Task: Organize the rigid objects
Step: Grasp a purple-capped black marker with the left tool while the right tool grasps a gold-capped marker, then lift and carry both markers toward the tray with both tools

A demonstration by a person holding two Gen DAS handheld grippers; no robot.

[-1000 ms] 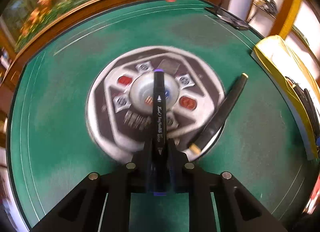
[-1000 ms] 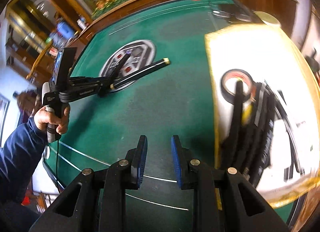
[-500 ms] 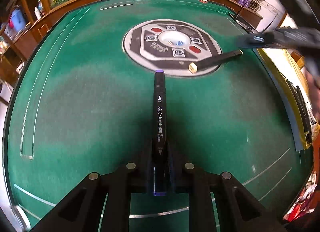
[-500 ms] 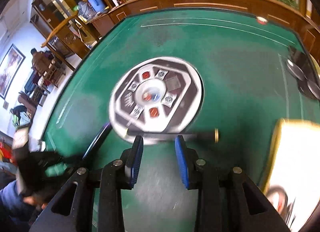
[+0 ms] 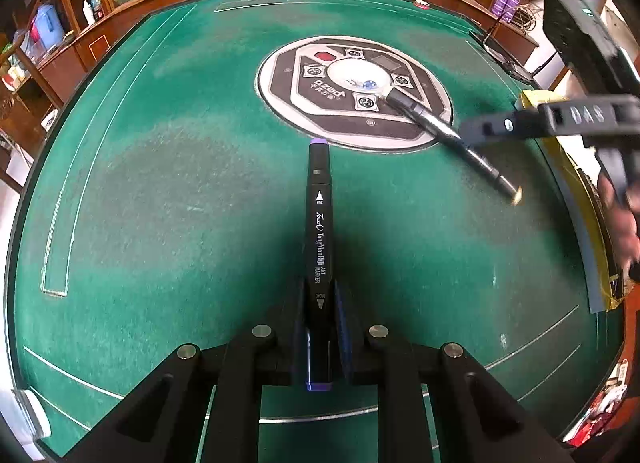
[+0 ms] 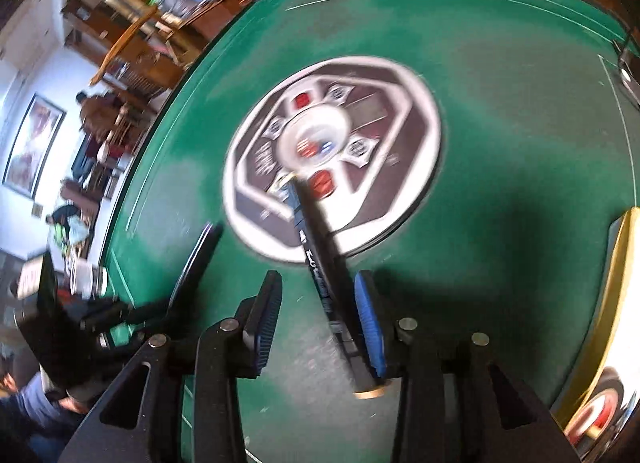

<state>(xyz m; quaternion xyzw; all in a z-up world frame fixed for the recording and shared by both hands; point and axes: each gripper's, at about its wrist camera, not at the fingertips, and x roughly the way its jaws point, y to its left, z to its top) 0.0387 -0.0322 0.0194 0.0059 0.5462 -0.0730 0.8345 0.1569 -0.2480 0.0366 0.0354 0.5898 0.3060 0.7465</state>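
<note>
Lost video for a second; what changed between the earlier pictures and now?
The right gripper left the yellow tray, crossed to the gold-capped marker and straddles it, jaws just opening, not gripping. That marker has turned on the table. The left gripper stays shut on the purple-capped marker.

Black left gripper (image 5: 320, 327) frame with silver screws, dark blue ribbed pads.

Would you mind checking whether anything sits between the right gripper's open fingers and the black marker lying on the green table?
Nothing visible does. The right gripper, jaws just opening, already straddles the black marker, which lies between the pads on the green table.
</note>
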